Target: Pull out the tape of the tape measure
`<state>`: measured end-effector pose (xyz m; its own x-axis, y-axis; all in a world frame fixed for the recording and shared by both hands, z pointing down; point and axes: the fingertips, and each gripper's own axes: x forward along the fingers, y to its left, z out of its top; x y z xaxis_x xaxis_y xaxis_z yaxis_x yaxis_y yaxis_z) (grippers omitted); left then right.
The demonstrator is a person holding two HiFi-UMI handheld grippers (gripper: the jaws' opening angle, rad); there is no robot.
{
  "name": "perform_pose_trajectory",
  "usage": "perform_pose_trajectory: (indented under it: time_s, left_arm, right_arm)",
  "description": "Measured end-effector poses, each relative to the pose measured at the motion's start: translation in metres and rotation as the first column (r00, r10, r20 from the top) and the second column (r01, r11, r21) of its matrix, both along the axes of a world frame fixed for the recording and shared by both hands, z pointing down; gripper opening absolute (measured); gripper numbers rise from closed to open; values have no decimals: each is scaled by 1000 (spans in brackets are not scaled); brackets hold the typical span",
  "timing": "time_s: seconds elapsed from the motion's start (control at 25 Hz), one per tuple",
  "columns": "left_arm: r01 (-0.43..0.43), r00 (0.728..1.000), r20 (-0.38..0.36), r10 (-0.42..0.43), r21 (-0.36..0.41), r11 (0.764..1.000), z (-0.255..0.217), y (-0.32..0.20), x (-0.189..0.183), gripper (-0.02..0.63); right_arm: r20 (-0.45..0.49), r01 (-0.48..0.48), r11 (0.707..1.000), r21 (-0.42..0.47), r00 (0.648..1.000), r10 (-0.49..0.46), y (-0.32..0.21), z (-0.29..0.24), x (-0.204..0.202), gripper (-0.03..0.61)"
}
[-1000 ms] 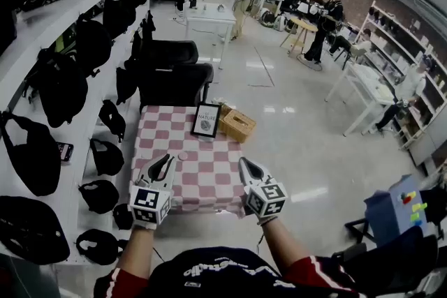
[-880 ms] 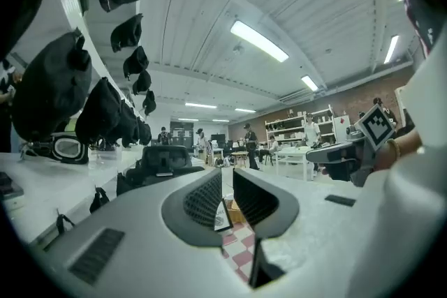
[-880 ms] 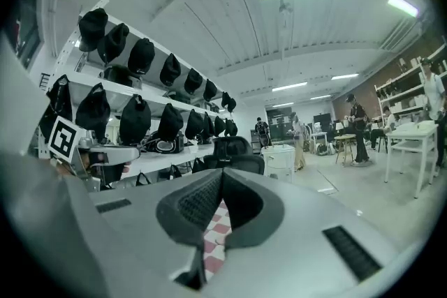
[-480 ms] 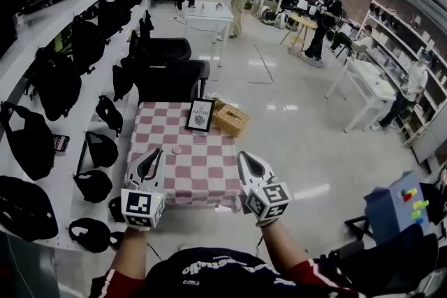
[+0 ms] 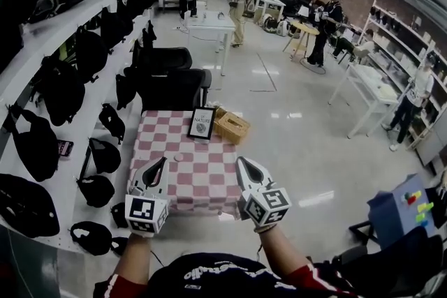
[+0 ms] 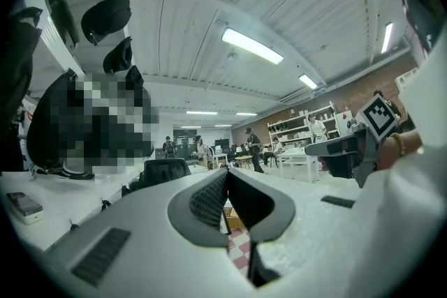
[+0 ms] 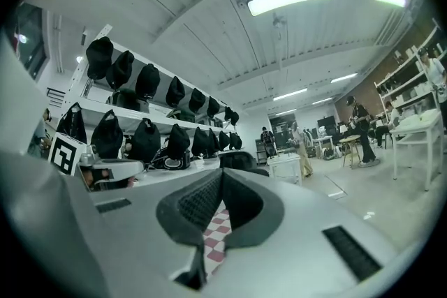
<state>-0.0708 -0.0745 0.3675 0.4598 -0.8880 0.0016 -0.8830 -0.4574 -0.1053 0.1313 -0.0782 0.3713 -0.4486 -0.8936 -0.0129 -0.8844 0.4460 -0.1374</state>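
Observation:
A small round pale object (image 5: 179, 158), too small to tell for sure as the tape measure, lies on the table with the pink-and-white checked cloth (image 5: 209, 185). Both grippers hover level in front of the table's near edge, apart from that object. My left gripper (image 5: 163, 161) has just been closing and its jaws now meet with nothing between them; the left gripper view shows the left gripper (image 6: 227, 172) with its pads touching. The right gripper (image 5: 241, 162) is shut and empty too, and in its own view the right gripper (image 7: 222, 172) has its tips together above the checked cloth.
A framed picture (image 5: 202, 123) and a wicker box (image 5: 232, 127) stand at the table's far edge. Black chairs (image 5: 171, 88) sit behind it. Shelves of black bags (image 5: 42, 143) run along the left. White tables and several people fill the room beyond.
The left jaws, slightly apart a second ago, have closed. Both grippers have risen a little and stay in front of the table's near edge.

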Motion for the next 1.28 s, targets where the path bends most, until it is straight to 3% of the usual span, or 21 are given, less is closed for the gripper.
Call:
perform_pose_trajectory:
  time_s: [0.28,1.28]
  left_arm:
    - [-21,1000,-9,21,16,1000,-2,2,8,6]
    - [-23,999,-40,23,6,1000,1,4,7,6]
  right_arm:
    - [-41,-9,1000,28,999,10,4,-4,3,2]
    - [-58,-4,999,41,998,6,1,-5,3,0]
